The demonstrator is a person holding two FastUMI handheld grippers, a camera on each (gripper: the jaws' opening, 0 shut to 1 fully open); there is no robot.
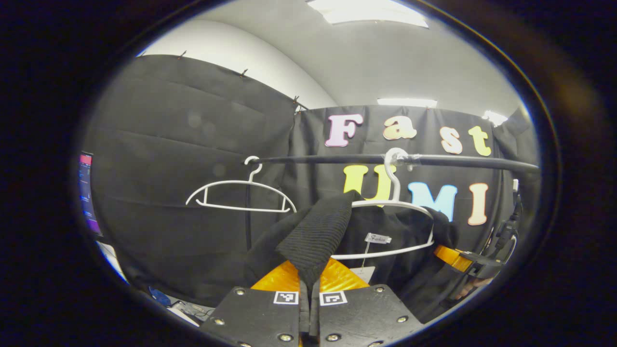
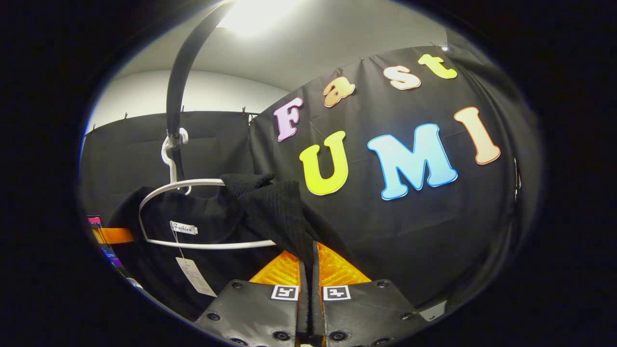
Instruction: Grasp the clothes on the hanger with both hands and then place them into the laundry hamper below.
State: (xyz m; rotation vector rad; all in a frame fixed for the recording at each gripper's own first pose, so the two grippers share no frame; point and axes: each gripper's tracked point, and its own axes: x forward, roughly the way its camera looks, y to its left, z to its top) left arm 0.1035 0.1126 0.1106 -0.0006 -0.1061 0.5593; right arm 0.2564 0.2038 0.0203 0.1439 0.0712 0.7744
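Both the left gripper and right gripper are pinching the black top in their jaws, on its white hanger.

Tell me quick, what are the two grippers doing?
Left gripper: closed, pinching the black sweater.
Right gripper: closed, pinching the same sweater.

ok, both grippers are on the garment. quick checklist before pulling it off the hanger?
1. Left gripper pinching black knit garment: ok.
2. Right gripper pinching the opposite shoulder: ok.
3. Garment off the white hanger: not ok, the hanger sits inside the neckline.
4. Hanger hooked on black rail: ok.
5. Hang tag free of the fingers: ok.
6. Hamper position below: cannot tell.
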